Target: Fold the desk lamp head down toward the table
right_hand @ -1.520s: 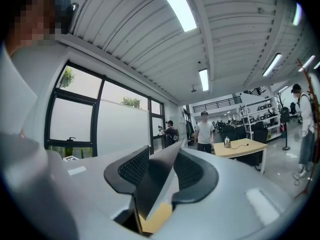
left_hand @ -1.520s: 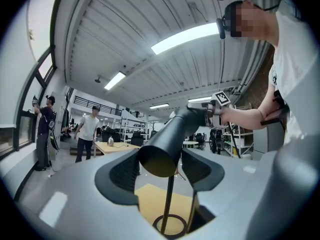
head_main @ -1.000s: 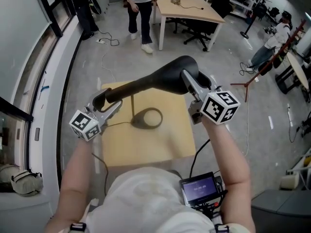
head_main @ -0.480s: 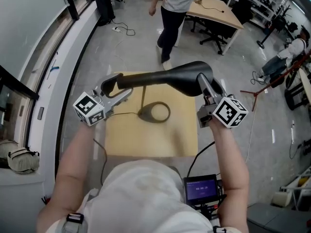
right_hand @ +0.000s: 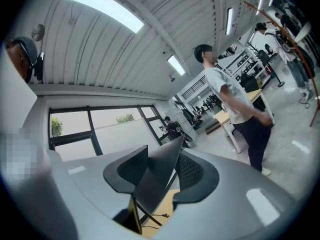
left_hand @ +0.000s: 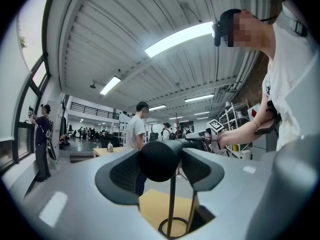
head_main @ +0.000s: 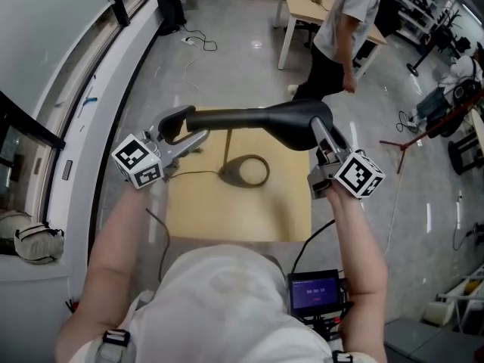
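The desk lamp (head_main: 253, 117) stands on the small wooden table (head_main: 234, 214), its ring base (head_main: 246, 172) toward 12 o'clock of the top; its arm (head_main: 219, 118) lies nearly level above the table. The left gripper (head_main: 178, 130) pinches the round end of the arm at 9 o'clock; the right gripper (head_main: 322, 131) pinches the flat lamp head (head_main: 296, 114) at 3 o'clock; a person (head_main: 340, 29) walks at 1 o'clock.

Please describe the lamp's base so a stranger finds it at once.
Look at the small wooden table before the person. On its far half lies the lamp base. Unlike the thin cable beside it, it is a dark open ring.
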{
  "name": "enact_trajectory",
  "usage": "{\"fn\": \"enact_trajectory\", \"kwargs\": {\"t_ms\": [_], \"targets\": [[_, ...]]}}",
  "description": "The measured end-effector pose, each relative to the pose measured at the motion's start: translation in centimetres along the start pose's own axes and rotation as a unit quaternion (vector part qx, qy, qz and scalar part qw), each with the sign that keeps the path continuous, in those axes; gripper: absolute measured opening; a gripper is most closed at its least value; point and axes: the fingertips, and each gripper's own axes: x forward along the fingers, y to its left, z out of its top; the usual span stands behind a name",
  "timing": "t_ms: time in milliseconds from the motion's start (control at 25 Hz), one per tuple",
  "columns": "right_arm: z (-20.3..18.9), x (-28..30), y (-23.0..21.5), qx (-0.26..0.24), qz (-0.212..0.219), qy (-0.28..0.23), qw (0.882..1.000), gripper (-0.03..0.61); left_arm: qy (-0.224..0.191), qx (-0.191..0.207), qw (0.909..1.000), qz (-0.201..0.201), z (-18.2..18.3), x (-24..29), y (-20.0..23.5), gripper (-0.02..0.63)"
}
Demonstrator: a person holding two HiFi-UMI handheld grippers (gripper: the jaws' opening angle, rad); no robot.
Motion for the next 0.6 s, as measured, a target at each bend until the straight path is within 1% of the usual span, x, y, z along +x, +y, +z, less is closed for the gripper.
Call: {"fn": "enact_trajectory", "kwargs": {"t_ms": [120, 280, 400, 520, 600], "targets": [[-0.3, 0.2, 0.1, 0.008, 0.010, -0.004, 1.000, 0.178, 0.000, 0.002, 1.0000, 0.002, 0.2, 0.0, 0.1, 0.264], [-1.0, 0.0, -0.9, 0.031, 0.009, -0.011, 0.999, 0.177, 0.002, 0.002, 1.0000, 0.007, 0.7, 0.0, -0.2, 0.264], [-1.0, 0.2, -0.9, 0.039, 0.019, -0.014, 0.999, 0.178, 0.005, 0.005, 0.9999, 0.009, 1.3, 0.3, -0.2, 0.264], [-1.6, 0.5, -2.3, 0.059, 0.013, -0.015, 0.998, 0.178, 0.008, 0.008, 0.9999, 0.010, 1.4, 1.0, 0.2, 0.264], [-2.0, 0.7, -2.6, 0.063, 0.024, -0.015, 0.998, 0.179, 0.009, 0.010, 0.9999, 0.010, 1.2, 1.3, 0.2, 0.264]]}}
